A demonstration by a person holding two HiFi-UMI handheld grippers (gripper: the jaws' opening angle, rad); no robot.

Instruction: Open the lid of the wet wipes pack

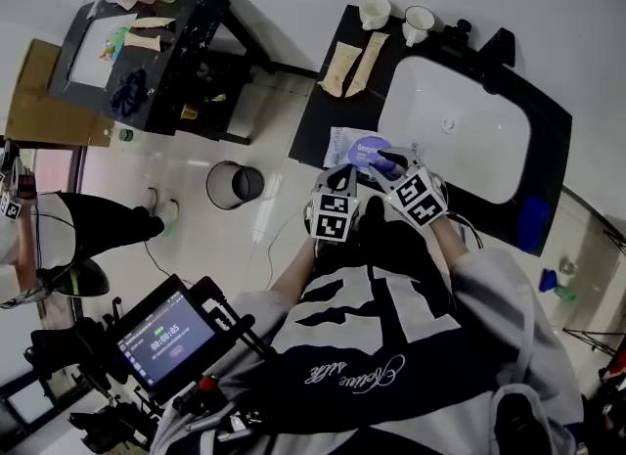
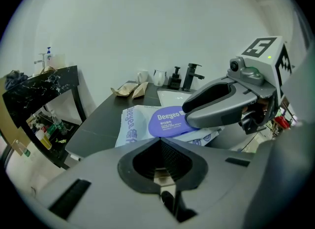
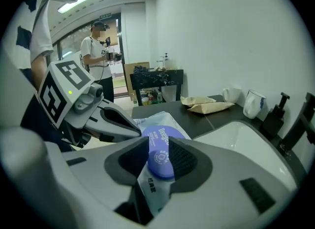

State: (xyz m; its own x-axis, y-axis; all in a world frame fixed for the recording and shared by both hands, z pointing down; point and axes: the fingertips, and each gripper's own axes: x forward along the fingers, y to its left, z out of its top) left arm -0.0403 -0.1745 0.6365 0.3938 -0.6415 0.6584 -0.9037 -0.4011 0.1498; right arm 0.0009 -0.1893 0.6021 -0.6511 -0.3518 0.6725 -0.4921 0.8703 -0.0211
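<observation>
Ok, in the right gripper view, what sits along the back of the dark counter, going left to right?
Crumpled tan paper packets → small white cup → white mug → black pump bottle → black tap, cut off by the picture's right edge.

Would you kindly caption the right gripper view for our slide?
Right gripper straddling the purple lid of the wet wipes pack beside the sink.

The right tongs (image 2: pixel 193 115) overlie the purple lid (image 2: pixel 166 122) of the pack (image 2: pixel 130 130).
</observation>
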